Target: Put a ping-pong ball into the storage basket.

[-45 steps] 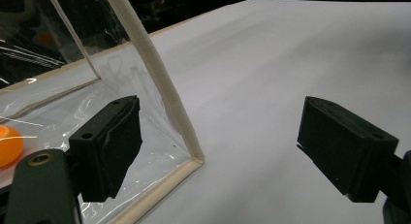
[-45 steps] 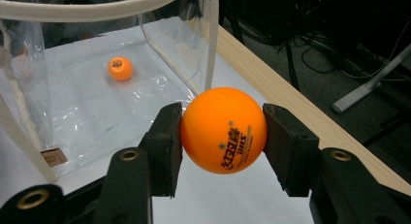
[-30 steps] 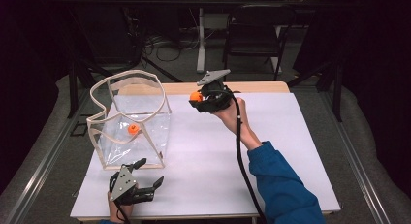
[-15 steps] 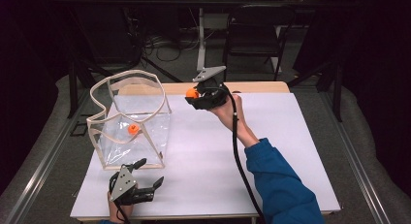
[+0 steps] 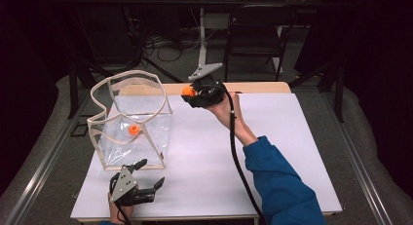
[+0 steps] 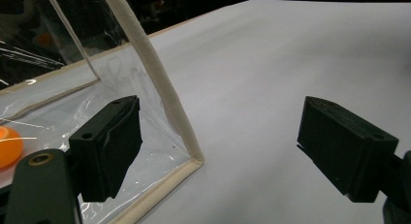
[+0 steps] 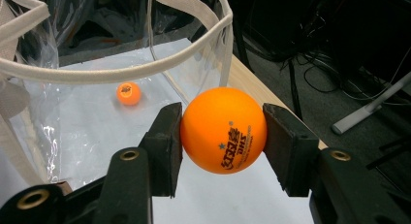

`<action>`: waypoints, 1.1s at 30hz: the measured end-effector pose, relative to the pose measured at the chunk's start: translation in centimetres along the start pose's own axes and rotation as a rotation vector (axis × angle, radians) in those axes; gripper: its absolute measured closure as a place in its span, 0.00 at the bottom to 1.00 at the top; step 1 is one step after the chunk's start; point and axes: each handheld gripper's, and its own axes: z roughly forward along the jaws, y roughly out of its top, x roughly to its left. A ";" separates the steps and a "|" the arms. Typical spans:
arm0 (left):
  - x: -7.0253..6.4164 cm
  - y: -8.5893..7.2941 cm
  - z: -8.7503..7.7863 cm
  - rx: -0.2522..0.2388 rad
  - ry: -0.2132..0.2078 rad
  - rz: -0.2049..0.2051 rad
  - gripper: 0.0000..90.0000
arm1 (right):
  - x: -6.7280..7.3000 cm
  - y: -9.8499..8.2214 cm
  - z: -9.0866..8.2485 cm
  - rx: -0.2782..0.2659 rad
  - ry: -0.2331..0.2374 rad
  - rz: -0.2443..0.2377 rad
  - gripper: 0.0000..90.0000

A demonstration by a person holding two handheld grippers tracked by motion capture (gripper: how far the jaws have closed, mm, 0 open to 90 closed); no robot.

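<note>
The bag (image 5: 130, 120) is my landmark: a clear, floppy plastic box with cream fabric binding along every edge and a wavy rim that stands open at the top. It sits on the left part of the white table (image 5: 272, 176), and one orange ball (image 5: 133, 130) lies on its floor. Just in front of the bag's near corner my left gripper (image 5: 146, 178) rests low over the table, jaws spread wide with nothing between them; in the left gripper view the bound corner stands between the two black pads, closer to one than the other. To the right of the bag and a little beyond it, my right gripper (image 5: 191, 94) is lifted, clamped on a second ball (image 7: 224, 129), a smooth, matte orange sphere with printed stars and lettering, gripped across its middle by the flat rubbery pads. The step in hand looks to me like dropping this ball in with the first. To do it well I should carry it over the open rim, clear of the sagging binding, and let go low inside, since a light hard ball will bounce. My left could steady the corner, as the thin film looks ready to buckle.
</note>
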 end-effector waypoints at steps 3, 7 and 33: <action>0.0 0.0 0.0 0.000 0.001 -0.004 0.18 | 0.1 0.2 0.0 0.001 0.000 -0.003 0.57; 0.0 0.0 0.0 0.000 0.002 0.000 0.18 | 0.2 0.6 0.0 -0.006 0.001 -0.006 0.57; 0.0 0.0 0.0 -0.004 0.003 0.001 0.18 | 0.5 1.9 0.0 -0.035 0.000 -0.015 0.57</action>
